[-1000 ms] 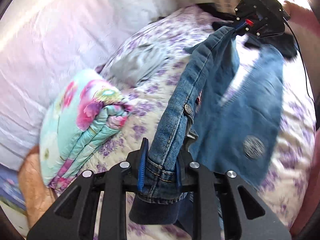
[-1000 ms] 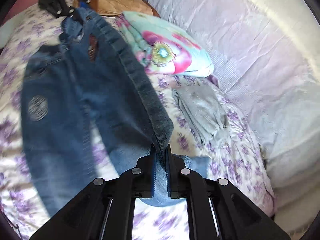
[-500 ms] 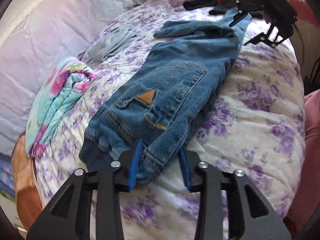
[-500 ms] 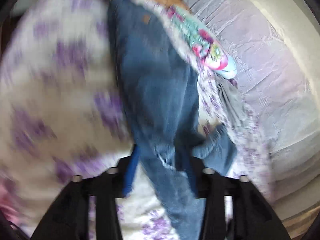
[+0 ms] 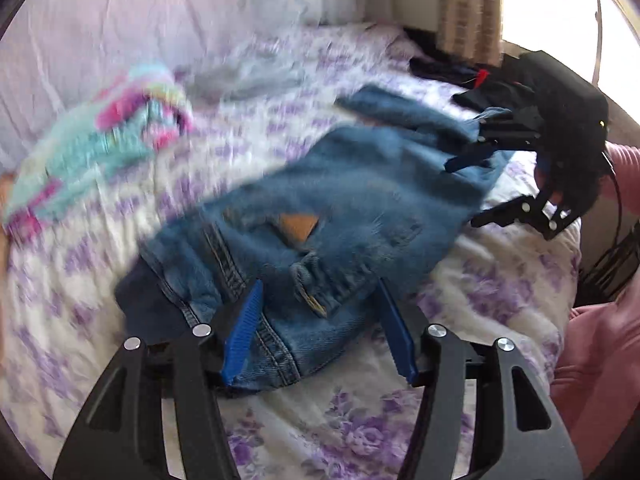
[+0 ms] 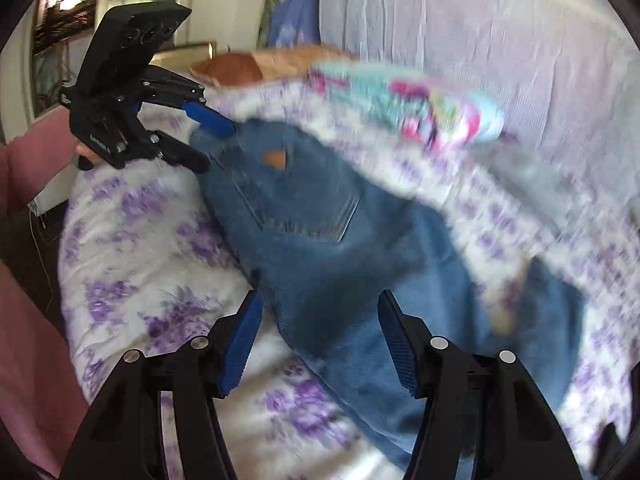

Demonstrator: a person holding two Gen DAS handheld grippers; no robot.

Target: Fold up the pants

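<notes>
A: What is changing on the flowered bedspread (image 5: 500, 300)?

B: Both claws have just been opening. A second ago the jeans (image 5: 340, 200) were hanging clamped; now they are lying flat on the bedspread, so I judge the lay-down done and folding next.

A: And the left gripper (image 5: 320, 316)?

B: Released, its jaws straddling the waistband without pressing. Further right, the right gripper (image 6: 320, 332) is standing open too, the leg end lying loose between its jaws.
</notes>
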